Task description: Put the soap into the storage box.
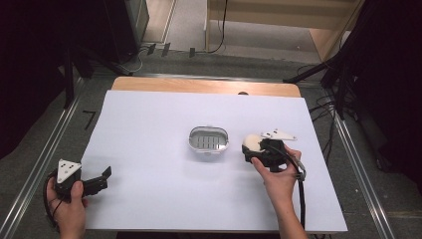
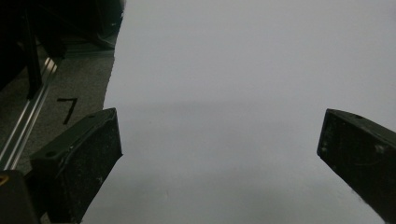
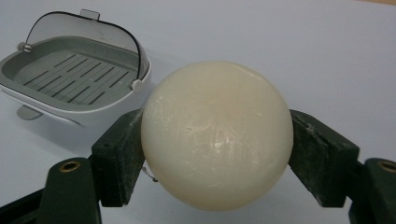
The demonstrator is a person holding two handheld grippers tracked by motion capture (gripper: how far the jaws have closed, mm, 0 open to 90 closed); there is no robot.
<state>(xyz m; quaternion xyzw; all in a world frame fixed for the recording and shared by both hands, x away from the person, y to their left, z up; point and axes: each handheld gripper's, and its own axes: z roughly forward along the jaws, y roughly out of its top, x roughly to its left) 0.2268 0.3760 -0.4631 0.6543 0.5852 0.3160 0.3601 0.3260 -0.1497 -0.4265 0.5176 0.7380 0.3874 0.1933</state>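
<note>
Right gripper [image 1: 255,148] clamped on round cream soap bar [image 3: 217,135], centre-right of high view, just beside open grey-and-white soap box [image 1: 209,140]. Carry step; next, lower soap into box. Left gripper [image 1: 94,181] jaws apart, idle lower left.

You work at a table [image 1: 199,85] with a wooden top, its far edge showing as a pale strip in the upper middle of the frame; a white sheet [image 1: 149,189] covers the rest. Grey carpet floor [image 1: 30,164] lies on both sides, crossed by metal rails [image 1: 47,149]. A black "7" mark [image 1: 90,118] sits at the left. Dark curtains [image 1: 30,59] fill the upper corners, and light wooden furniture [image 1: 278,20] stands at the top, with cables [image 1: 323,107] at the right.
</note>
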